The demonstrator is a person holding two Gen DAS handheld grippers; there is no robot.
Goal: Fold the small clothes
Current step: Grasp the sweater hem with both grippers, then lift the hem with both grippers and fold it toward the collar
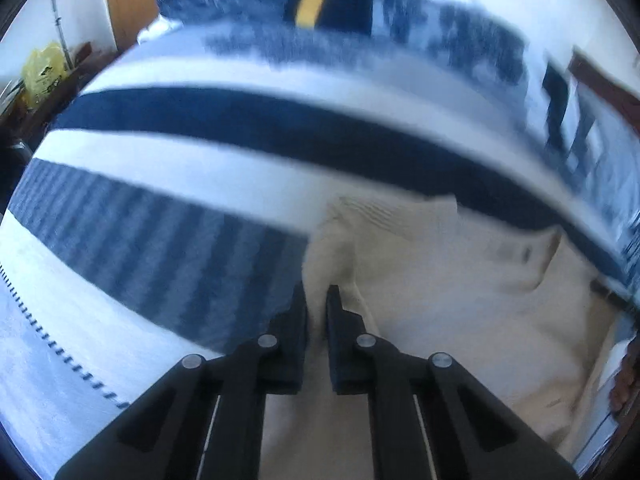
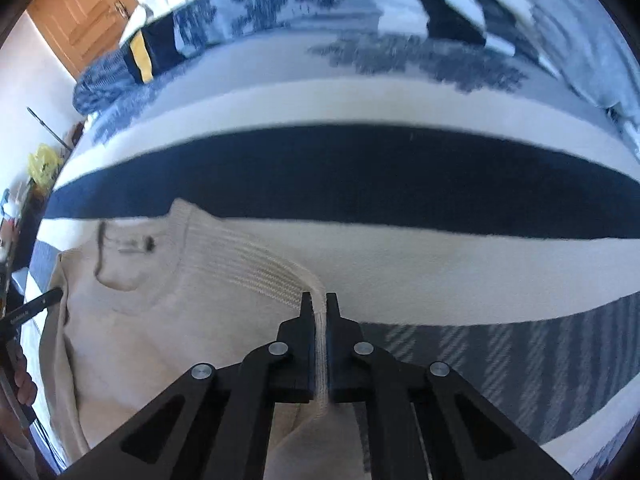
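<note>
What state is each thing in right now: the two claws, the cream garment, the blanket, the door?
Left claw: shut, pinching a fold of the cream garment.
Right claw: shut on the garment's ribbed edge.
Cream garment: lying on the blanket, not yet folded, held at two places.
Striped blanket: spread out under the garment.
Wooden door: closed.

A cream knit garment (image 2: pixel 160 320) with a ribbed band (image 2: pixel 256 264) lies spread on the blue-and-white striped blanket (image 2: pixel 360 184), just below its dark navy stripe, edges pinched up.
</note>
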